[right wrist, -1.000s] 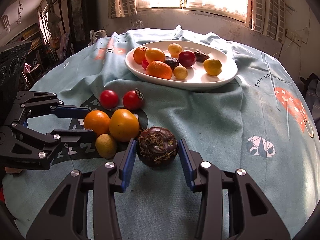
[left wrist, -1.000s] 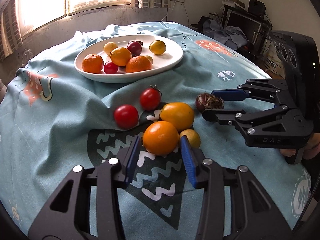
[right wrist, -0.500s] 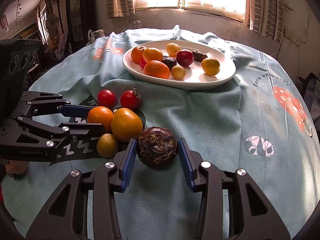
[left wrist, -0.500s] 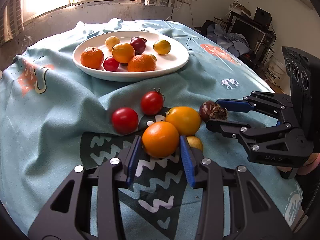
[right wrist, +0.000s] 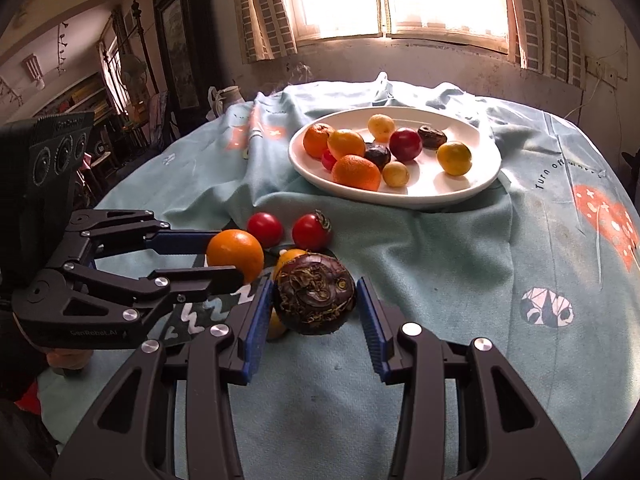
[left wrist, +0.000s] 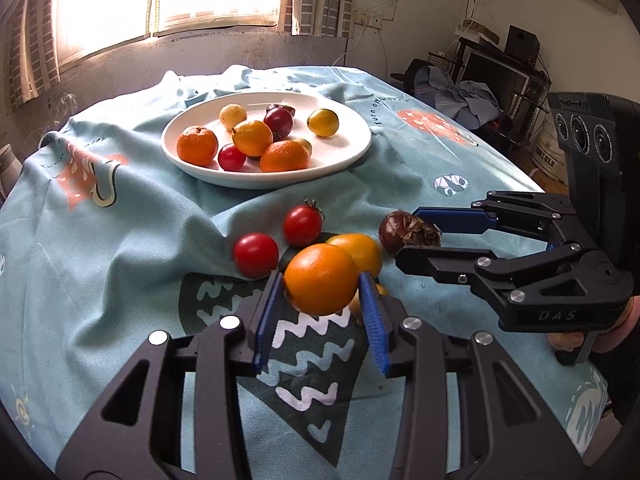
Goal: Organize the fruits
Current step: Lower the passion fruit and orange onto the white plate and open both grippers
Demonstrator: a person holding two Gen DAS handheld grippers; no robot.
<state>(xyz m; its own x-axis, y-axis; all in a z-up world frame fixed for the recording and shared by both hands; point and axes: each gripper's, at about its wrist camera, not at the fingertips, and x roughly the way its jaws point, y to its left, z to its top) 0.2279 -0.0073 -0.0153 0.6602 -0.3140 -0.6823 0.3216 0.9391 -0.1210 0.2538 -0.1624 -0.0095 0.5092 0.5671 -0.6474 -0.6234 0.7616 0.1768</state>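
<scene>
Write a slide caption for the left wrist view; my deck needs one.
Left tool grips an orange above the cloth, fruit plate beyond.

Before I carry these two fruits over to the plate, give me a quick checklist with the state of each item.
1. Left hand-held gripper shut on the orange: ok, both blue pads press on it.
2. Right hand-held gripper shut on the dark wrinkled fruit: ok, held between the pads.
3. Both fruits clear of the cloth: cannot tell for certain; each looks slightly raised.
4. Free space on the white plate: ok, its right part is bare.
5. Path to the plate: not ok for a low carry; two red tomatoes lie between, so lift over them.
6. The two hand-held grippers apart: ok, close but not touching.
</scene>
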